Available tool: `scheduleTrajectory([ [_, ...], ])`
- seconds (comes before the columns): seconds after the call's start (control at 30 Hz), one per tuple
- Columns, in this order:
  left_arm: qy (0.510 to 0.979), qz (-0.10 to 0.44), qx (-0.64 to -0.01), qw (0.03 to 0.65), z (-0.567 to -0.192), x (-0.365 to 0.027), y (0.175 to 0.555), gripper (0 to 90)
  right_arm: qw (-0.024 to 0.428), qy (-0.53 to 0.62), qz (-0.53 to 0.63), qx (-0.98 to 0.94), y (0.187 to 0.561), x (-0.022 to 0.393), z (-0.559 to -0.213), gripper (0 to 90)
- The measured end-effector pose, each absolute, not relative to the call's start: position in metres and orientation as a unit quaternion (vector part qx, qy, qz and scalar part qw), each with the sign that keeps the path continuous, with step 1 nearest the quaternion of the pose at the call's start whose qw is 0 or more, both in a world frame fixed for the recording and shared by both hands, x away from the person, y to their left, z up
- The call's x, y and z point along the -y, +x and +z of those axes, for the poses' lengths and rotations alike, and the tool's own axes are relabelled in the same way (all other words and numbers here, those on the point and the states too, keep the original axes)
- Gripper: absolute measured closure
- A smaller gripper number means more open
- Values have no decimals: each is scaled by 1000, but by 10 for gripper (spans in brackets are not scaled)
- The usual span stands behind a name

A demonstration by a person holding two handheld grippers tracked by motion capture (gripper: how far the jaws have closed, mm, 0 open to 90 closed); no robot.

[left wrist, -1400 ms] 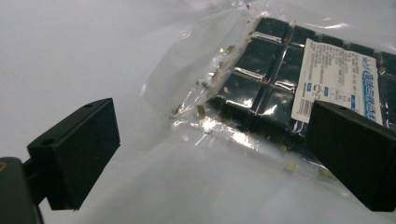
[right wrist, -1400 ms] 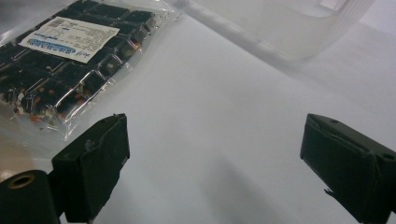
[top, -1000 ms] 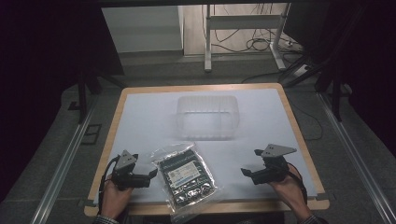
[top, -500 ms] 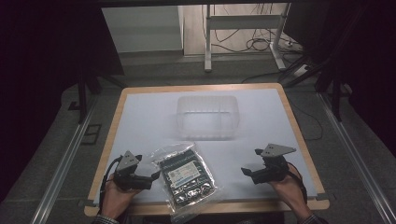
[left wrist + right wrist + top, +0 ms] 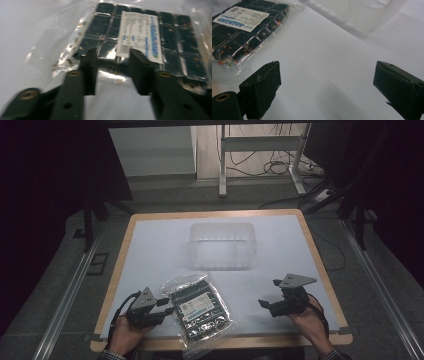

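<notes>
- Two grippers sit low over the white table [image 5: 150,250], one on each side of the clear bag of dark circuit boards [image 5: 200,307] at the near edge.
- Since a second ago, the left gripper [image 5: 167,310] has edged rightward to the bag's left edge; its jaws stand apart, seemingly straddling the plastic rim, though blur hides any contact.
- Right gripper [image 5: 264,305] is unmoved, jaws spread wide over bare table.
- Clear tub [image 5: 222,246] stays at the centre, well apart from the bag.

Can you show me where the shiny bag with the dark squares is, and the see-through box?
shiny bag [image 5: 200,310]: high view, on its white label.
see-through box [image 5: 222,231]: high view, on its far wall.
</notes>
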State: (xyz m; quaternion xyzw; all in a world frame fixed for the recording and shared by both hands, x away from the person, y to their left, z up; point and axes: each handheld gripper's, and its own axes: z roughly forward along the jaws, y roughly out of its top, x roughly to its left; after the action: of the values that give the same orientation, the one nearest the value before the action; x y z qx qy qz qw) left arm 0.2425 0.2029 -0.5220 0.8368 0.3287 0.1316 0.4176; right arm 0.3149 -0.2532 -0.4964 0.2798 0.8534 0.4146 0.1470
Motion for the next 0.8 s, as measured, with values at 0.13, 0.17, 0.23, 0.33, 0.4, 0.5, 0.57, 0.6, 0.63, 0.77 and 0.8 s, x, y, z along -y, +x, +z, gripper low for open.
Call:
scheduleTrajectory([
  [0.13, 855, 116, -301, 406, -523, -199, 241, 838, 149, 279, 412, -854, 315, 253, -497, 78],
  [0.17, 863, 99, -284, 406, -525, -194, 241, 878, 149, 279, 413, -854, 315, 253, -497, 78],
  [0.23, 869, 92, -273, 402, -525, -192, 241, 895, 149, 279, 412, -855, 315, 253, -497, 78],
  [0.33, 883, 71, -244, 394, -528, -186, 240, 897, 149, 279, 410, -855, 315, 253, -497, 78],
  [0.4, 888, 60, -232, 392, -529, -183, 239, 897, 149, 278, 410, -856, 315, 253, -497, 78],
  [0.5, 892, 52, -223, 390, -530, -180, 239, 897, 149, 278, 410, -856, 315, 253, -497, 78],
  [0.57, 897, 43, -215, 385, -531, -176, 238, 897, 148, 279, 410, -856, 316, 253, -497, 78],
  [0.6, 897, 41, -215, 385, -531, -174, 238, 897, 148, 279, 410, -855, 316, 253, -497, 78],
  [0.63, 897, 41, -215, 385, -531, -174, 238, 897, 148, 279, 410, -855, 316, 253, -497, 78],
  [0.77, 901, 33, -205, 380, -532, -171, 238, 897, 148, 279, 410, -856, 316, 253, -497, 78],
  [0.8, 901, 31, -204, 381, -532, -170, 238, 897, 148, 278, 410, -856, 316, 253, -498, 78],
])
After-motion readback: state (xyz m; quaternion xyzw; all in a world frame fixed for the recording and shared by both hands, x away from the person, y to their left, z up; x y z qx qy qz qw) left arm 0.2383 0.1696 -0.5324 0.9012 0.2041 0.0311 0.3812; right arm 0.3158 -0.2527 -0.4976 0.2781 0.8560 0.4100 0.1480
